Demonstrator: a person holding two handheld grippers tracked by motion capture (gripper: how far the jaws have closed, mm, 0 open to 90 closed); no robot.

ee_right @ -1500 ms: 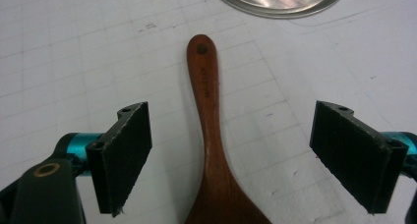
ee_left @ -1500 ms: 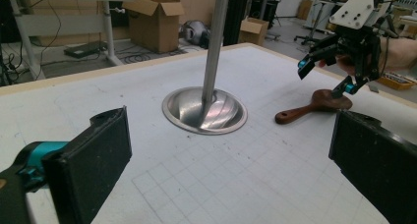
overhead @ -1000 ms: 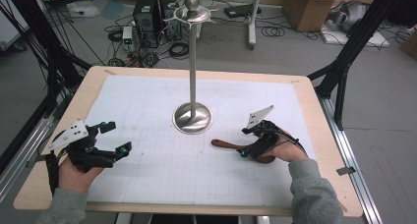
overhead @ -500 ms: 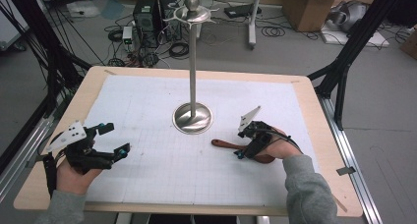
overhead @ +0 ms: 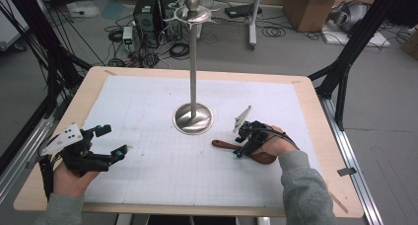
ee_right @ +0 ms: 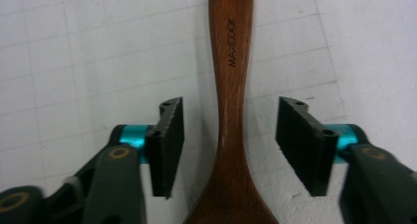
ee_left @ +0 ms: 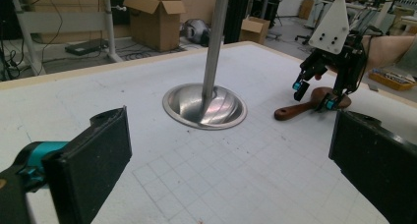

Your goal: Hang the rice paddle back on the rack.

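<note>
Spoon (ee_right: 231, 111) lies on the mat at the stand's (overhead: 192, 117) four o'clock; I straddle its handle with my right gripper (ee_right: 228, 143), jaws wide, nothing gripped (lift pending). My left gripper (ee_left: 231, 165) gapes empty.

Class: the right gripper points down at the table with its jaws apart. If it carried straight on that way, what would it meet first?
The brown wooden spoon: its handle lies between the right gripper's open jaws, apart from both pads, on the white gridded mat. How far above it the jaws stand is unclear.

A lab or workshop. Beyond the table (overhead: 315, 111), far from either claw, sit cardboard boxes (overhead: 310, 5), a computer tower (overhead: 148, 13) and floor cables (overhead: 180, 50).
</note>
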